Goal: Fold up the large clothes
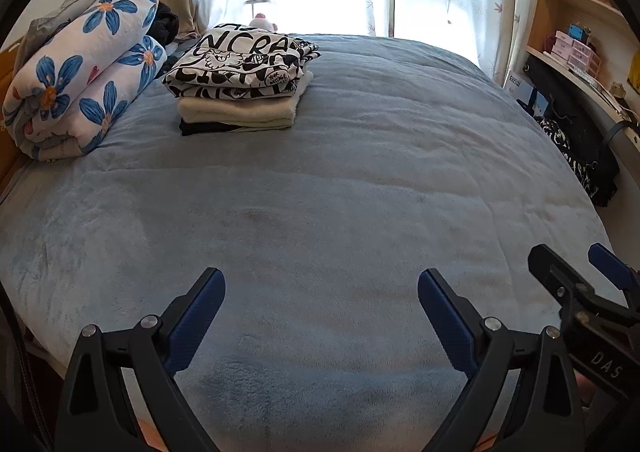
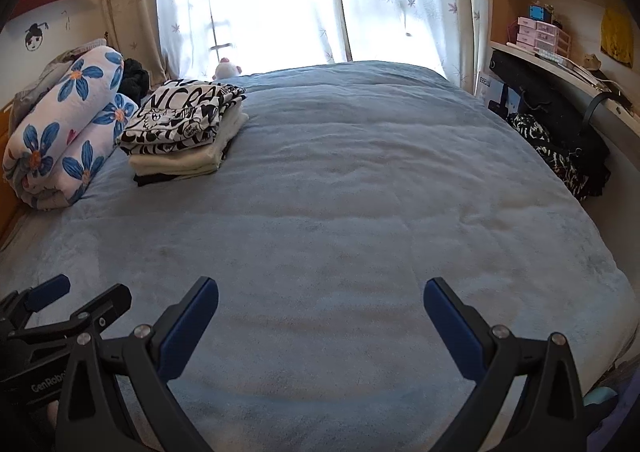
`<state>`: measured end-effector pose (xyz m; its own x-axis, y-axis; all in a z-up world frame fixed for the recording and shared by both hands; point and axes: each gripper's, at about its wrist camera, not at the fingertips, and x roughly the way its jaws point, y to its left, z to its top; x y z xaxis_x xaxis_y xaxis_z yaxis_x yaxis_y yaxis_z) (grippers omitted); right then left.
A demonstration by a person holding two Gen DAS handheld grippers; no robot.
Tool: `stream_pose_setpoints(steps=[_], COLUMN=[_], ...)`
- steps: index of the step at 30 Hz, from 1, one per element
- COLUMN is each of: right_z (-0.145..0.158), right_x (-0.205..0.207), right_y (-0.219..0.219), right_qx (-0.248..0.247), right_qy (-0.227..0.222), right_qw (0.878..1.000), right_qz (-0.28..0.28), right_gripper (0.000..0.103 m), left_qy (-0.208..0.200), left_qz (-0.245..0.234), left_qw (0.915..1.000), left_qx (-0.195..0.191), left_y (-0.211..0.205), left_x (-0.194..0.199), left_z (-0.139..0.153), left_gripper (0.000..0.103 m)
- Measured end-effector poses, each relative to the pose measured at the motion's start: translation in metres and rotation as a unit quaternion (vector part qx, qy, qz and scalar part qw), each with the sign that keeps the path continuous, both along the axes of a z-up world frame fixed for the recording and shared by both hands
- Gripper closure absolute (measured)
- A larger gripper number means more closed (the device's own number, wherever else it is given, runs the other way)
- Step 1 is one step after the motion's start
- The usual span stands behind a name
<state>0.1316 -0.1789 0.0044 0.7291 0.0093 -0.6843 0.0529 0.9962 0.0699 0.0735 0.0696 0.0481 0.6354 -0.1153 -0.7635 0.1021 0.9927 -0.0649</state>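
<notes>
A stack of folded clothes (image 1: 240,83) (image 2: 186,131) lies at the far left of the bed: a black-and-white printed garment on top, a cream one under it, a dark one at the bottom. My left gripper (image 1: 320,288) hangs open over the near part of the blue bedspread (image 1: 340,179), nothing between its blue pads. My right gripper (image 2: 320,298) is open just as wide beside it, also with nothing in it, over the blue bedspread (image 2: 340,191). Each gripper shows at the edge of the other's view: the right gripper (image 1: 576,264) and the left gripper (image 2: 86,292).
A rolled floral quilt (image 1: 80,75) (image 2: 64,119) lies left of the stack, with dark clothing behind it. A white plush toy (image 2: 227,69) sits by the curtained window. Shelves, a desk and a black bag (image 2: 552,119) line the right side.
</notes>
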Motion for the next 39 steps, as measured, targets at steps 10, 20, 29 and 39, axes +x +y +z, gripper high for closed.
stream_pose_setpoints(steps=[10,20,29,39], right_z=[-0.01,-0.017,-0.021,-0.022], right_x=[-0.004,-0.009,-0.011,-0.01], right_y=[0.003,0.003,0.005,0.006], right_qx=[0.01,0.014,0.013,0.018], right_qy=[0.011,0.019,0.022,0.022], right_qw=[1.0,1.0,1.0,1.0], right_qz=[0.004,0.002,-0.002,0.002], right_gripper=[0.0,0.0,0.0,0.0], left_qy=[0.007,0.008,0.011,0.016], left_qz=[0.013,0.012,0.01,0.004], left_qw=[0.9998,0.9996,0.9996,0.9994], left_qx=[0.01,0.022,0.026,0.029], left_y=[0.004,0.004,0.003,0.001], left_x=[-0.008,-0.013,-0.012,-0.009], left_z=[-0.004,-0.008,-0.011,-0.013], left_gripper=[0.006,0.006,0.006,0.006])
